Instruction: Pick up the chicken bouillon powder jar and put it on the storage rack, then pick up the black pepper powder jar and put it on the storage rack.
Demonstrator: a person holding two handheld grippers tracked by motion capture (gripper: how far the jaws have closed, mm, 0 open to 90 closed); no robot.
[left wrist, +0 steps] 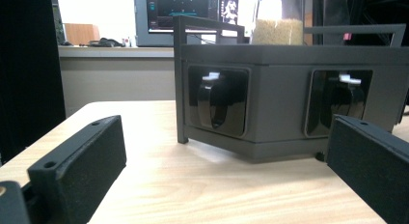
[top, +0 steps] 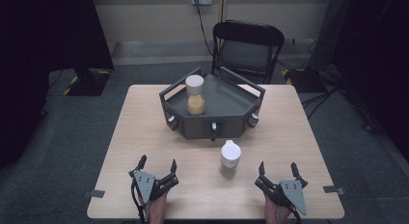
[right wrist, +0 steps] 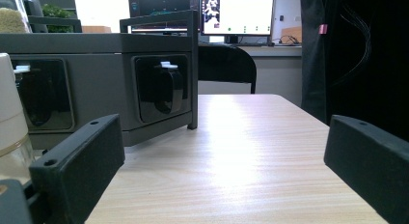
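Because the white-capped jar [top: 230, 157] stands upright on the bare table [top: 144, 118], just in front of the grey tray [top: 226, 96], its long axis runs straight up, so a grip would have to close on it from the side. It sits between the 2 grippers but noticeably closer to the right gripper [top: 279, 170], lying ahead of that tool and to its left; in the right gripper view the jar [right wrist: 9, 118] shows at the left edge, beside the left jaw. The right gripper's jaws stand wide apart and hold nothing. The left gripper [top: 157, 164] is farther off, jaws likewise spread and empty, facing the tray wall [left wrist: 289, 64]. A 2nd jar [top: 195, 95], part-filled with tan grains, already stands inside the tray. I judge the right hand the likelier one to reach.
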